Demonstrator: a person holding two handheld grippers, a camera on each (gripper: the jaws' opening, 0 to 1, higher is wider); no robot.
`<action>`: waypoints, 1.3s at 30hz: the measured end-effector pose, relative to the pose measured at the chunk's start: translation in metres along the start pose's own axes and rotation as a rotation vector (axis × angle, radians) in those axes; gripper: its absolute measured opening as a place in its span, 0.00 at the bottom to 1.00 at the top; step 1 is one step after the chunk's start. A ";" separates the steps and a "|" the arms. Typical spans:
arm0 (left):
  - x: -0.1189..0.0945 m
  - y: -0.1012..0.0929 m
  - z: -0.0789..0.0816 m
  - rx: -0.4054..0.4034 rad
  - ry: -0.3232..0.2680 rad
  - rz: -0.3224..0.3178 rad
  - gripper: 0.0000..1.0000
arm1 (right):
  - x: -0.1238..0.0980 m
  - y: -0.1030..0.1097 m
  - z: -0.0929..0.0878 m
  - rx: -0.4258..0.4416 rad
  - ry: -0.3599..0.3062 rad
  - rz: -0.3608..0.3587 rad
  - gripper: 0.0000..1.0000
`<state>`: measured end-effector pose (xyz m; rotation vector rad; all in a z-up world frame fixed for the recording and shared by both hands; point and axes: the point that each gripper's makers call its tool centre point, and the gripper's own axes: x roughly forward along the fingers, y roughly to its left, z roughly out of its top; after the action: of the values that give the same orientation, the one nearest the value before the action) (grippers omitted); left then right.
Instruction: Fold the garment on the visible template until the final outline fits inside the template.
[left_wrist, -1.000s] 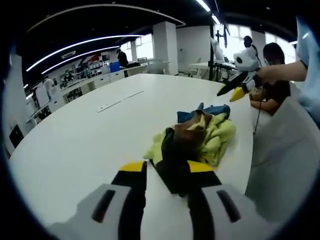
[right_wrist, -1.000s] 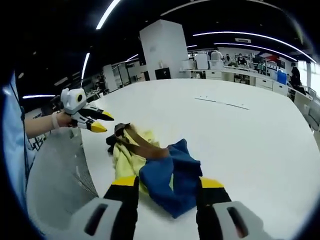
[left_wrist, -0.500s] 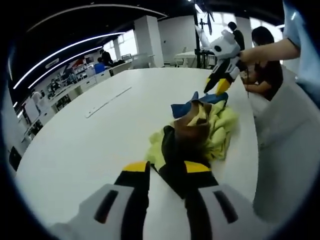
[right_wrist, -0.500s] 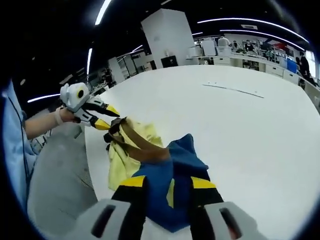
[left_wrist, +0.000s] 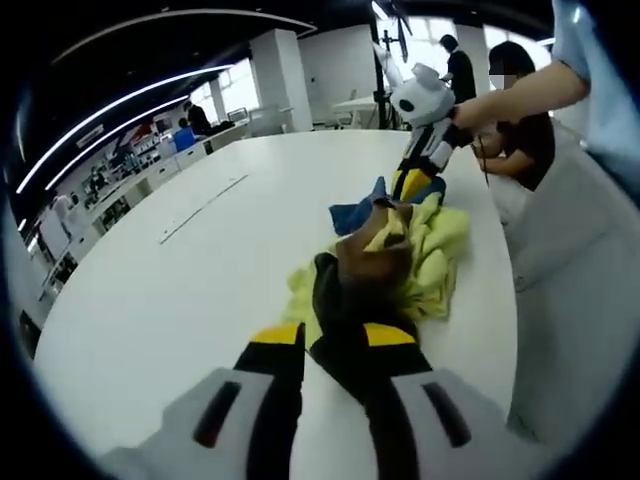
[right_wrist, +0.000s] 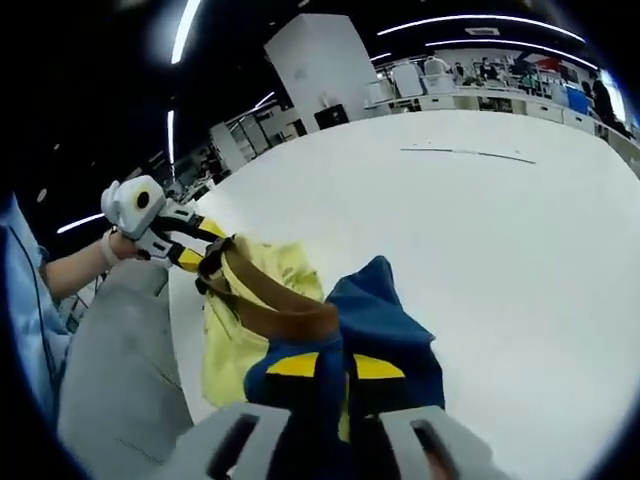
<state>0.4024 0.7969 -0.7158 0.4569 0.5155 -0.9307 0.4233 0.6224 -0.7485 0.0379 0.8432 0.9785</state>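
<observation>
Both grippers pinch the crumpled garment (left_wrist: 385, 265), which lies on the white table (left_wrist: 170, 270). Left gripper (left_wrist: 335, 340), rising from 6 o'clock in the left gripper view, has its yellow-tipped jaws pressed on the dark brown end of the cloth. Right gripper (right_wrist: 335, 365), at 6 o'clock in the right gripper view, has its jaws drawn close on the blue part, yellow fabric toward 9 o'clock. No readable writing shows anywhere.

white pillar (left_wrist: 278, 68) beyond seated person (left_wrist: 525, 125).
</observation>
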 end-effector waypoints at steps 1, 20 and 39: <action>0.000 -0.001 0.001 0.004 -0.001 -0.002 0.19 | -0.002 0.002 0.001 -0.001 -0.006 -0.002 0.00; 0.011 -0.010 0.025 0.025 -0.067 -0.027 0.16 | -0.088 -0.005 0.035 -0.077 -0.211 -0.173 0.00; 0.012 -0.027 0.020 0.021 0.007 -0.043 0.00 | -0.089 -0.009 0.034 -0.042 -0.235 -0.190 0.00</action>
<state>0.3898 0.7637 -0.7110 0.4701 0.5240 -0.9770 0.4269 0.5621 -0.6742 0.0355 0.5984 0.7945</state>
